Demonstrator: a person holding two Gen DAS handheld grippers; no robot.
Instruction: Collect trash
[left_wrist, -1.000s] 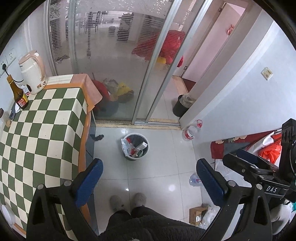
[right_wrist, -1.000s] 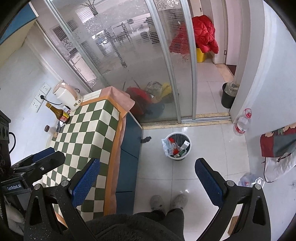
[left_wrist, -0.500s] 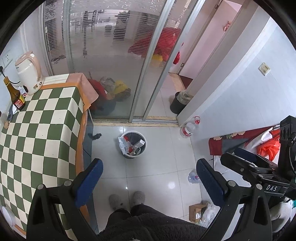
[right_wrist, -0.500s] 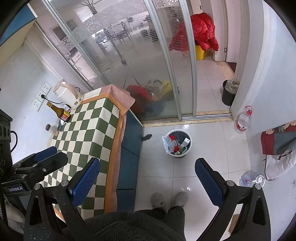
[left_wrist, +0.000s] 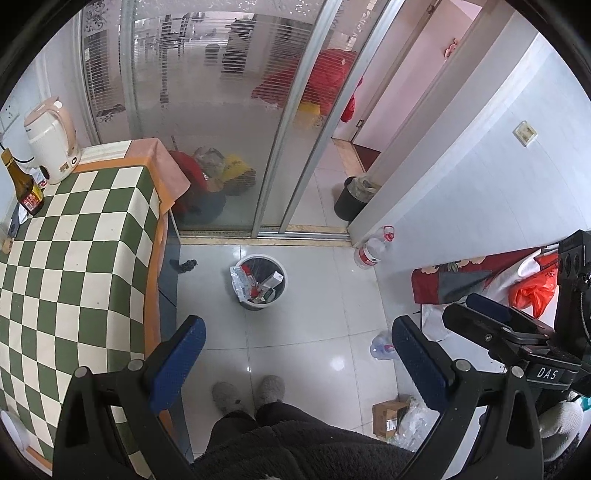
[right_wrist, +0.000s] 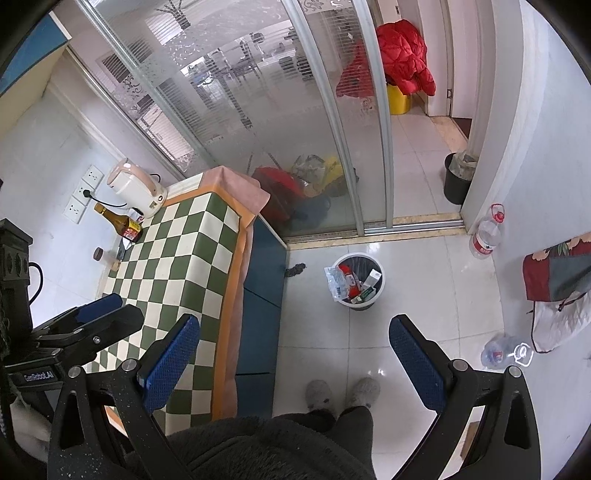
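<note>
A white waste bin (left_wrist: 258, 282) (right_wrist: 356, 280) with a dark liner stands on the tiled floor, holding packets and small boxes. A crushed clear plastic bottle (left_wrist: 382, 347) (right_wrist: 498, 350) lies on the floor to its right. A small cardboard box (left_wrist: 388, 419) with clear wrapping sits near the person's feet. My left gripper (left_wrist: 297, 332) hangs open and empty, high above the floor. My right gripper (right_wrist: 294, 332) is open and empty at the same height. Each gripper also shows in the other's view, the right gripper body (left_wrist: 491, 325) and the left gripper body (right_wrist: 96, 317).
A table with a green checked cloth (left_wrist: 74, 266) (right_wrist: 177, 258) stands at the left, bearing a kettle (left_wrist: 50, 147) and a brown bottle (left_wrist: 26, 184). Sliding glass doors close the far side. A large water bottle (left_wrist: 373, 251) and a black bin (left_wrist: 351, 199) stand by the wall.
Both views have drifted slightly, so the bin sits a little higher in each frame. Both grippers stay open and empty.
</note>
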